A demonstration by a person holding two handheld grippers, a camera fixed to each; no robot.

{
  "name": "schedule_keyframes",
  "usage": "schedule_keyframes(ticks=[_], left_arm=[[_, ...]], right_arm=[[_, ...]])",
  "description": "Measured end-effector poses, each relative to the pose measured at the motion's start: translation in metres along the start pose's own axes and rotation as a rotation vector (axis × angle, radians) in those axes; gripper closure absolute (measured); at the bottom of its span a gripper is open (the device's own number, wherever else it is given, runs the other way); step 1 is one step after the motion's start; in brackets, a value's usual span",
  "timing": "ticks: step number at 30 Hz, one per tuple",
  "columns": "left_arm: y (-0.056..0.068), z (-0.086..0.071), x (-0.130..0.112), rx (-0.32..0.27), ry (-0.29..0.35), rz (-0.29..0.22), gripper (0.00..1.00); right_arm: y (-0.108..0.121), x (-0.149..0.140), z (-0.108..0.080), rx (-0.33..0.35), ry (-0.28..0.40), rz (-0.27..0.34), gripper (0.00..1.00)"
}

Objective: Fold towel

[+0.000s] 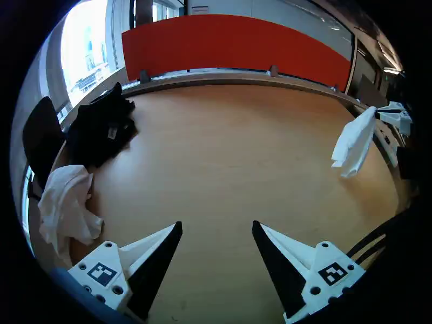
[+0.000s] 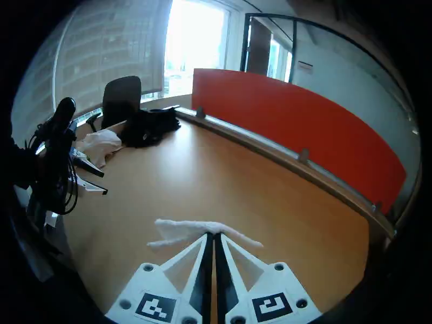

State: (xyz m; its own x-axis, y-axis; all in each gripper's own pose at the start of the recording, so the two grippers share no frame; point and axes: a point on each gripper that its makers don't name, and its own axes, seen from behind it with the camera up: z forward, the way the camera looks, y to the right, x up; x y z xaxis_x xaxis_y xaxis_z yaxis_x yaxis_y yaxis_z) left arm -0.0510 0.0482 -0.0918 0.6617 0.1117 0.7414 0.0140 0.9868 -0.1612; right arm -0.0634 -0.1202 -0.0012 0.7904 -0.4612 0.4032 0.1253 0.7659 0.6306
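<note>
A white towel [image 1: 353, 143] hangs above the wooden table [image 1: 227, 156] at the right of the left gripper view, held up by the right gripper [image 1: 393, 114]. In the right gripper view, the right gripper [image 2: 212, 236] is shut on the towel's edge [image 2: 194, 228], which spreads to both sides of the fingertips. My left gripper [image 1: 216, 224] is open over bare table, nothing between its fingers. It also appears at the far left of the right gripper view as the left gripper [image 2: 89, 175], open, with black cables behind it.
A second crumpled white cloth [image 1: 67, 208] lies at the table's left edge, with a black bag [image 1: 102, 129] beyond it and a dark chair [image 1: 40, 140] beside them. A red partition [image 1: 232, 46] runs along the table's far edge.
</note>
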Motion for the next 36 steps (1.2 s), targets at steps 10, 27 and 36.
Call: schedule_keyframes(ticks=[10,27,36], left_arm=[[0.003,0.002,0.000,0.001,-0.010,0.015,0.04],[0.002,0.007,0.003,0.021,-0.017,0.025,0.04],[0.005,0.011,0.007,0.031,-0.024,0.036,0.04]], right_arm=[[0.050,-0.014,-0.022,-0.053,-0.018,0.016,0.96],[0.147,-0.045,-0.064,-0.139,-0.064,0.052,0.96],[0.197,-0.067,-0.083,-0.185,-0.099,0.064,0.96]])
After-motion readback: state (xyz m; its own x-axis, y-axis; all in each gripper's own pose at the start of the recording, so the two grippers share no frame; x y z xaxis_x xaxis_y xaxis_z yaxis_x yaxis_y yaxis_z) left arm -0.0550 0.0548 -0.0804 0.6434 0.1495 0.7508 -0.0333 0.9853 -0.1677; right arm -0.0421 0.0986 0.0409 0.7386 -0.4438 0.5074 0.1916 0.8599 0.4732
